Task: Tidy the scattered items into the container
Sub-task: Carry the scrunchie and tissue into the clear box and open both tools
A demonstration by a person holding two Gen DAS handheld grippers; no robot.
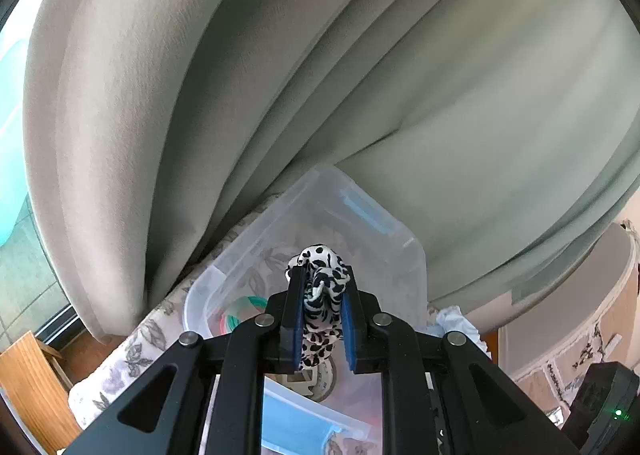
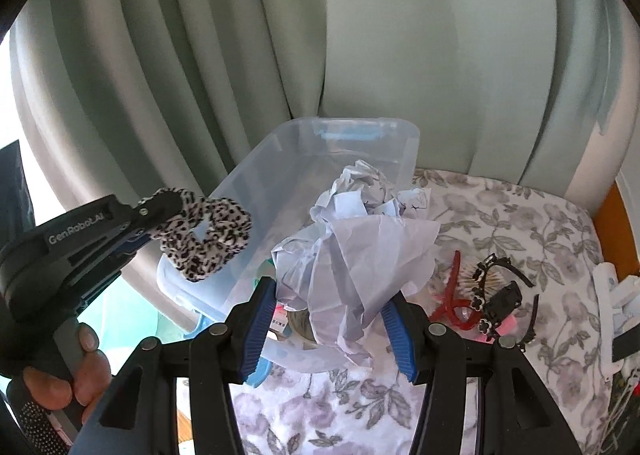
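My left gripper (image 1: 322, 275) is shut on a black-and-white spotted scrunchie (image 1: 322, 295) and holds it over the clear plastic container (image 1: 416, 255). From the right wrist view the same scrunchie (image 2: 208, 233) hangs from the left gripper (image 2: 160, 211) above the left rim of the container (image 2: 408, 143). My right gripper (image 2: 332, 307) is shut on a big wad of crumpled white paper (image 2: 352, 247), which sits above the near end of the container. Inside the box I see a roll of tape (image 1: 326, 379) and coloured bands (image 1: 244, 311).
On the flowered tablecloth (image 2: 500, 215) right of the box lie a red hair clip (image 2: 452, 295), black headbands (image 2: 500, 295) and white items (image 2: 616, 287) at the far right. Grey-green curtains (image 2: 400, 35) hang behind. A person's hand (image 2: 80, 367) grips the left handle. A wooden chair (image 1: 32, 383) stands below left.
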